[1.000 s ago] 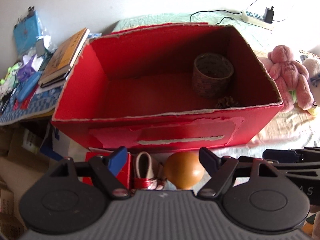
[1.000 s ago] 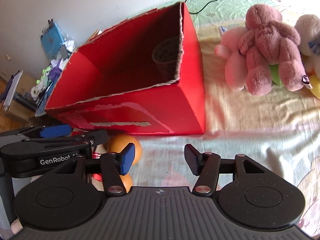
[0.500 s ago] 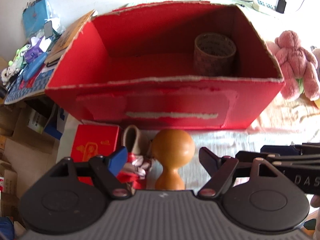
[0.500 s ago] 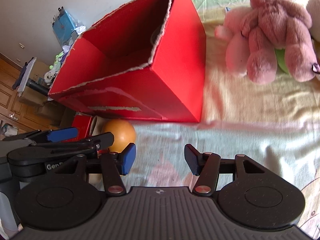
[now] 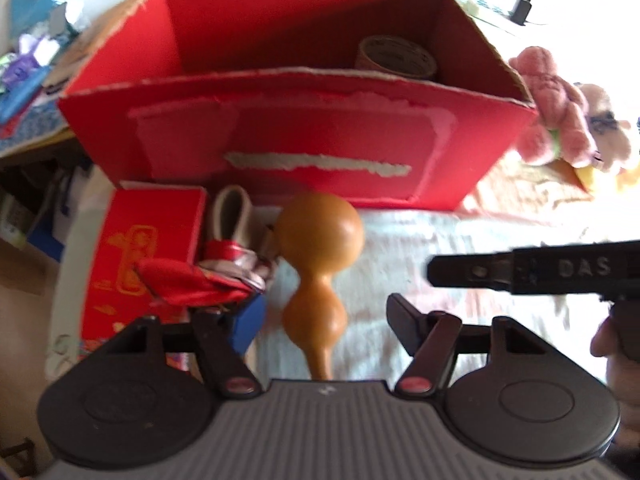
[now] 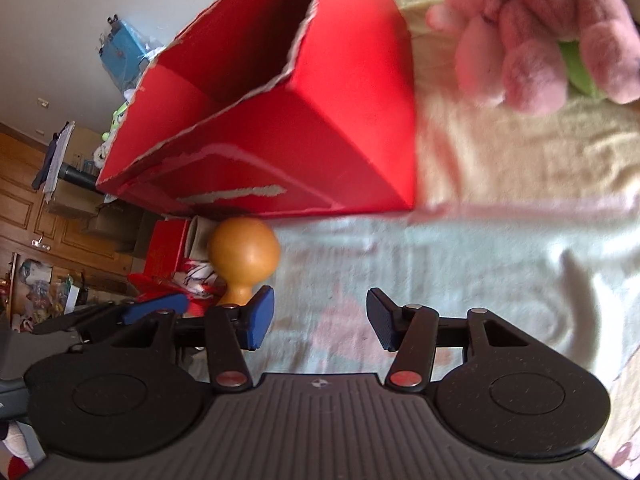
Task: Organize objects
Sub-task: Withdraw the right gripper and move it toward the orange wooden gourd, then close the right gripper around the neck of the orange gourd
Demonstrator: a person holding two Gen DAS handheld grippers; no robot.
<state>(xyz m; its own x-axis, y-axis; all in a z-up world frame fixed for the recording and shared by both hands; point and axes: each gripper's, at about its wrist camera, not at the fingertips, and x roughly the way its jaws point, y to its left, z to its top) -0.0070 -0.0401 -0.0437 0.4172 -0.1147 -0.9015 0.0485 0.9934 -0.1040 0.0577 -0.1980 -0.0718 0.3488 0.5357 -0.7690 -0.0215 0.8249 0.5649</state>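
Now the gourd point(image 5: 318, 276), lying on the bedsheet point(image 5: 460, 240) just before the red box point(image 5: 280, 136), is framed between the jaws of the left tongs point(image 5: 324, 320), which have just been closing but are not yet pressed on it. The right tongs point(image 6: 320, 316) are kept apart, empty. A pickup is judged imminent.

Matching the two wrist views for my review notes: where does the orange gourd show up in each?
Left wrist: the orange gourd lies centre, between the left gripper fingers, not gripped.
Right wrist: the gourd sits lower left, beyond the right gripper's blue finger.
Shared landmark: the red box directly behind it.
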